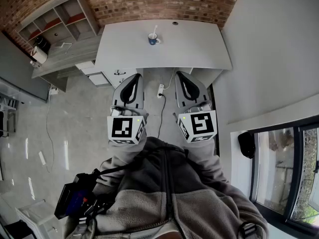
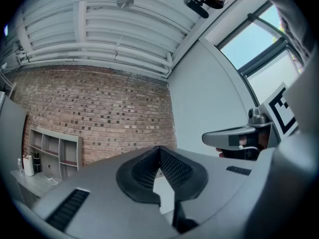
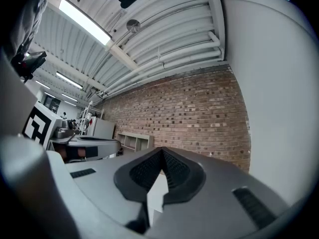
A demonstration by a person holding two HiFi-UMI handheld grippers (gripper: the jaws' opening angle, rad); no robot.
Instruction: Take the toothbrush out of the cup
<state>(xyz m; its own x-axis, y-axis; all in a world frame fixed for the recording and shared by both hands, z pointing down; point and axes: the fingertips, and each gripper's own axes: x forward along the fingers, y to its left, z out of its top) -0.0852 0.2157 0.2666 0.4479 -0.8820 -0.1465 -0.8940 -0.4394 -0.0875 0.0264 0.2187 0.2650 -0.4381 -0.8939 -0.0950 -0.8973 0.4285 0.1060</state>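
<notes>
The small blue cup [image 1: 152, 40] stands on the white rectangular surface [image 1: 199, 49], near its far edge at 12 o'clock in the head view. The white toothbrush [image 1: 154, 32] is inside the cup and leans toward 1 o'clock. Both grippers are held side by side close to the person's body, well apart from the cup. The left gripper [image 1: 134, 77] is closed, its jaws meeting with nothing between them. The right gripper [image 1: 181, 74] is closed and empty too. A red brick wall [image 1: 149, 1] is behind the surface.
</notes>
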